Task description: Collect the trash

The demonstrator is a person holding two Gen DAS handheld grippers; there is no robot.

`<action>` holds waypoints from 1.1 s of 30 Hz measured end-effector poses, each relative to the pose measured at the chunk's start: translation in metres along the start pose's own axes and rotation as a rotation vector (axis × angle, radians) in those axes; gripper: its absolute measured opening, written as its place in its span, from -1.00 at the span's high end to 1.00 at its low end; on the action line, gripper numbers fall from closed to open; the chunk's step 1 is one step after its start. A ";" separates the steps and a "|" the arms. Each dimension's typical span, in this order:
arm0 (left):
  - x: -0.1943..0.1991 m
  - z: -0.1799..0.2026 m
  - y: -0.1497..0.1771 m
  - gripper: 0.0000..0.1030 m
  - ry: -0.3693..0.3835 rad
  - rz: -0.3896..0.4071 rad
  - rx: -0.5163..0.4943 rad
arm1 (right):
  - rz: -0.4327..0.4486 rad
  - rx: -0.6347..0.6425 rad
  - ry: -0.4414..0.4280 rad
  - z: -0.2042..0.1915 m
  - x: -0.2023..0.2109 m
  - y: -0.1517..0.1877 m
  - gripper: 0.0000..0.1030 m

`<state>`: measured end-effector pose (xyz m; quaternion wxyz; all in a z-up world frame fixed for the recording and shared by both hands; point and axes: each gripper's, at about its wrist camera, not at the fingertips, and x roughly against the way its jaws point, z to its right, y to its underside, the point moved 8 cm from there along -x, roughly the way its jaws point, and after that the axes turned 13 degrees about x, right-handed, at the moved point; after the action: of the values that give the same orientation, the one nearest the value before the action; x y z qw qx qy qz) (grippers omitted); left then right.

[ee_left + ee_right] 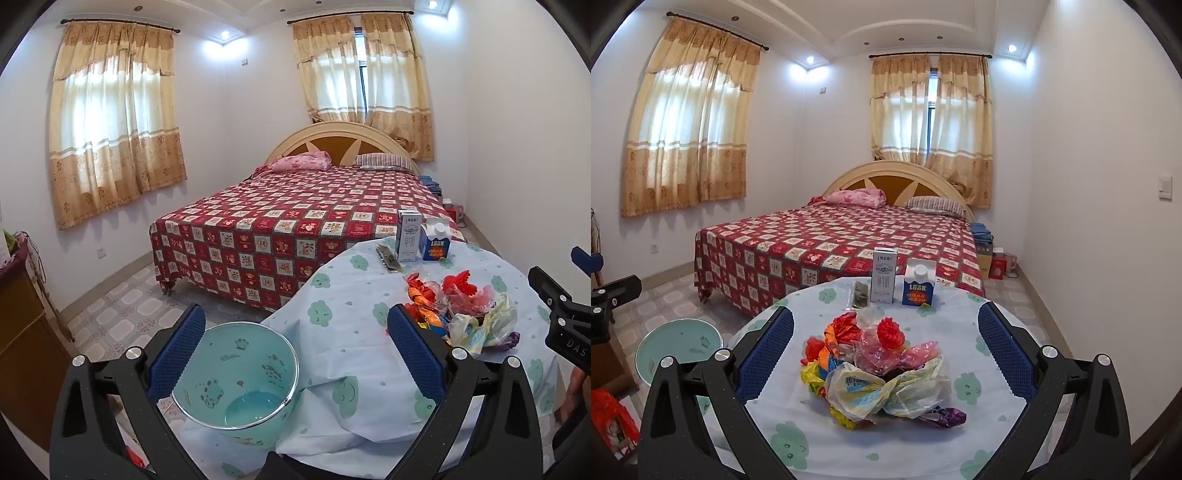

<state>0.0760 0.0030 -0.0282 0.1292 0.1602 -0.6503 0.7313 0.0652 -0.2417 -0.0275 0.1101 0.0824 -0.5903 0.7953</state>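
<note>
Right wrist view: right gripper (885,354) spread wide, empty, framing the wrapper pile (879,373) mid-table (798,446). Wrappers look light, crinkly, springy; best pinched at a bunched knot. Left gripper (295,354) likewise wide over the bin (236,373), cartons (901,282) beyond

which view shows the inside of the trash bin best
The left wrist view: the light blue trash bin sits close, its open mouth and bare bottom visible. The right wrist view shows only its rim at the far left, partly behind a gripper finger.
</note>
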 end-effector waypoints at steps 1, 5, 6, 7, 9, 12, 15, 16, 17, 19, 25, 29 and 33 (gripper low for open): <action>0.000 -0.001 0.001 -0.88 0.000 0.001 0.000 | -0.002 0.000 0.000 0.000 -0.001 0.001 -0.91; 0.000 -0.002 0.001 -0.88 0.001 0.000 0.001 | -0.008 0.001 -0.003 -0.001 -0.003 0.002 -0.91; 0.000 -0.002 0.001 -0.88 0.001 -0.001 0.002 | -0.009 0.000 -0.004 -0.001 -0.003 0.003 -0.91; -0.001 -0.002 0.001 -0.88 0.001 -0.001 0.001 | -0.010 0.000 -0.005 -0.001 -0.004 0.003 -0.91; 0.000 -0.003 0.001 -0.88 0.000 -0.001 0.003 | -0.014 0.000 -0.006 -0.001 -0.005 0.004 -0.91; -0.001 -0.003 0.002 -0.88 -0.001 -0.002 0.002 | -0.016 0.001 -0.005 -0.003 -0.007 0.004 -0.91; -0.002 -0.004 0.002 -0.88 -0.003 -0.001 0.002 | -0.019 -0.001 -0.007 -0.001 -0.007 0.004 -0.91; -0.002 -0.004 0.003 -0.88 -0.004 -0.001 0.002 | -0.021 0.000 -0.007 -0.001 -0.006 0.004 -0.91; -0.002 -0.004 0.002 -0.88 -0.003 -0.002 0.003 | -0.022 0.000 -0.007 -0.002 -0.006 0.004 -0.91; -0.002 -0.004 0.002 -0.88 -0.004 -0.003 0.001 | -0.025 -0.001 -0.008 -0.002 -0.006 0.005 -0.91; -0.003 -0.006 0.003 -0.88 -0.004 -0.004 0.002 | -0.029 -0.002 -0.011 -0.003 -0.007 0.006 -0.91; -0.003 -0.006 0.002 -0.88 -0.003 -0.005 0.001 | -0.031 -0.001 -0.010 -0.004 -0.007 0.006 -0.91; -0.003 -0.009 0.004 -0.88 -0.005 -0.008 0.003 | -0.032 -0.002 -0.012 -0.004 -0.008 0.007 -0.91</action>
<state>0.0770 0.0112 -0.0336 0.1301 0.1647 -0.6490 0.7312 0.0711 -0.2404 -0.0370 0.1193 0.0964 -0.5903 0.7925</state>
